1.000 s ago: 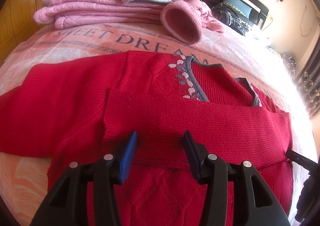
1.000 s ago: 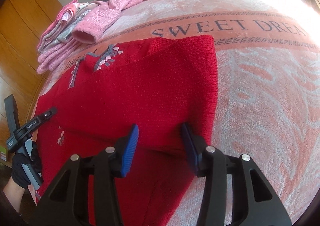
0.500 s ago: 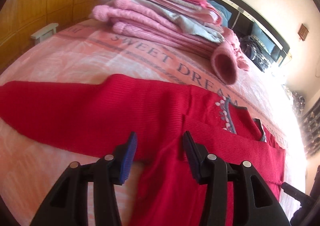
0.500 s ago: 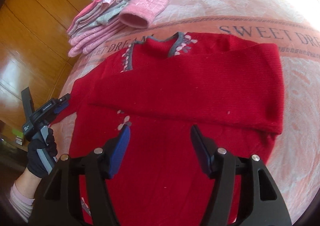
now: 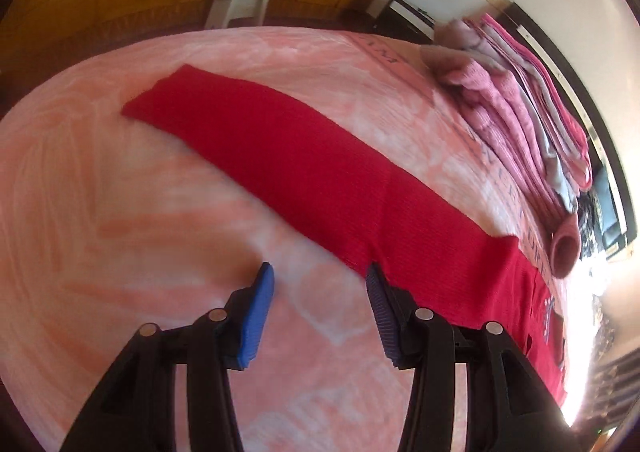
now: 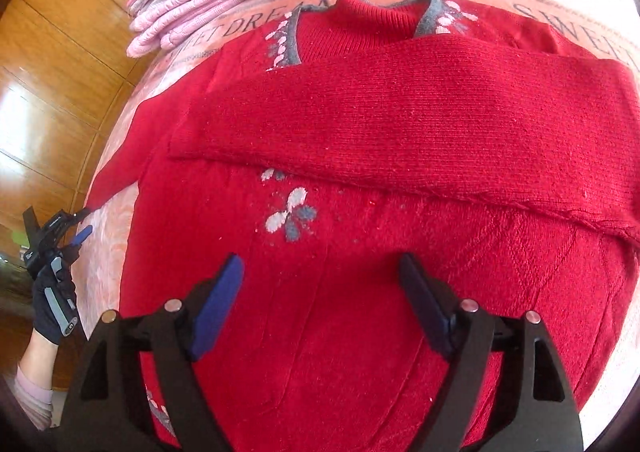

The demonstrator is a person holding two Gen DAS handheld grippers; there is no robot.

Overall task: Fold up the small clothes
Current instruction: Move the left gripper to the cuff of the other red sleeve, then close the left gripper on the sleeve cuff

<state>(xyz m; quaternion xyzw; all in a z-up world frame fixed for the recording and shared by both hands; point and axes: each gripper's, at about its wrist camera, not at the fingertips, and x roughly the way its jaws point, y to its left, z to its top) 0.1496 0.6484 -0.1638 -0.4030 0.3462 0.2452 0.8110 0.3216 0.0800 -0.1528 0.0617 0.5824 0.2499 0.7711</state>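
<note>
Tongs (image 5: 320, 284) (image 6: 320, 272) both gape above red sweater (image 6: 360, 292).

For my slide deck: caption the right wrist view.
Open right gripper hovers over red sweater, one sleeve folded across its chest.

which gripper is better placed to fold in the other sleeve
Left. The left gripper is open beside the flat unfolded sleeve. The right gripper is open over the sweater body, under the sleeve already folded across.

sweater (image 6: 360, 292) on bed (image 5: 120, 252), clothes pile (image 6: 192, 11) behind
</note>
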